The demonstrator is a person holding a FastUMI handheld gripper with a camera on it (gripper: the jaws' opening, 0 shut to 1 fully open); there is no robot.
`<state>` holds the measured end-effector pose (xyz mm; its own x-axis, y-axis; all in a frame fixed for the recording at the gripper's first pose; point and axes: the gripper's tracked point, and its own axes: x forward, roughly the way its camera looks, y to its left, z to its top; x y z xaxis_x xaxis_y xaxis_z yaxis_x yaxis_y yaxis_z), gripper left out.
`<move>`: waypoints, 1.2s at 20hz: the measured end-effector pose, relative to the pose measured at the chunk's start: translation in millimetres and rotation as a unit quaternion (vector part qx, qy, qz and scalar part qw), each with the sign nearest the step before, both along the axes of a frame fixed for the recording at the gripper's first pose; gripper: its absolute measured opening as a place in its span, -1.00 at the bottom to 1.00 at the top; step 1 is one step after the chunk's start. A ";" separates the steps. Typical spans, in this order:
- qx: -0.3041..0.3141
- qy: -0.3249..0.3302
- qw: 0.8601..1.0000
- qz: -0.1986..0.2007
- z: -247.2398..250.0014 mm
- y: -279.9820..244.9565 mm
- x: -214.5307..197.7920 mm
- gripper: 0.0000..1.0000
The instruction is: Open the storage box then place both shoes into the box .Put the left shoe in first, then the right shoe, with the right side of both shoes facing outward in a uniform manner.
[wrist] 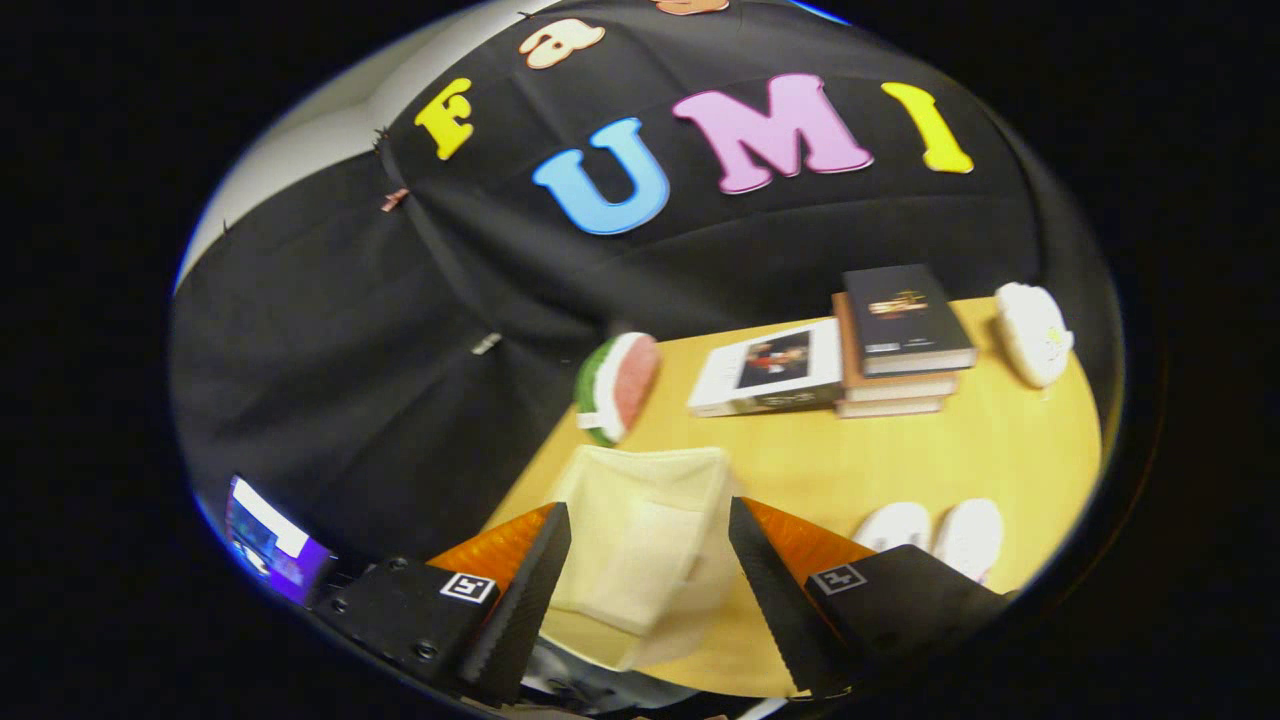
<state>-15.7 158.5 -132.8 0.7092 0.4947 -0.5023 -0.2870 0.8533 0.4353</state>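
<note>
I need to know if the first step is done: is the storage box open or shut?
Open: the cream storage box shows its bare interior between the open gripper fingers; both white shoes sit outside it.

The claw [650,560] was a two-fingered tool whose wedge-shaped fingers [520,590] had ridged, serrated inner faces. Each finger sat on a boxy black mounting block [405,610] with visible round screw heads, and each block carried a small square white-and-black fiducial marker [468,587] on top. The fingers stood wide apart, nothing pressed between them
</note>
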 end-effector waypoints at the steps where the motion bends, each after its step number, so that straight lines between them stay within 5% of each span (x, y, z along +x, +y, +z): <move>1: -0.031 0.007 0.999 -0.018 -18.4 -25.3 -4.5 0.95; 5: -0.108 0.066 0.990 -0.057 -90.3 -93.7 -33.8 0.92; 10: -0.171 0.115 0.977 -0.050 -156.3 -116.9 -55.7 0.48; 14: -0.223 0.119 0.967 -0.040 -195.2 -126.3 -45.9 0.37; 20: -0.199 0.132 0.967 -0.087 -223.7 -121.5 -11.7 0.09; 24: -0.205 0.132 0.961 -0.128 -239.4 -122.1 0.3 -0.31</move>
<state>-15.4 36.4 -372.2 0.6030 0.0421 -0.7966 0.0303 0.9967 0.0756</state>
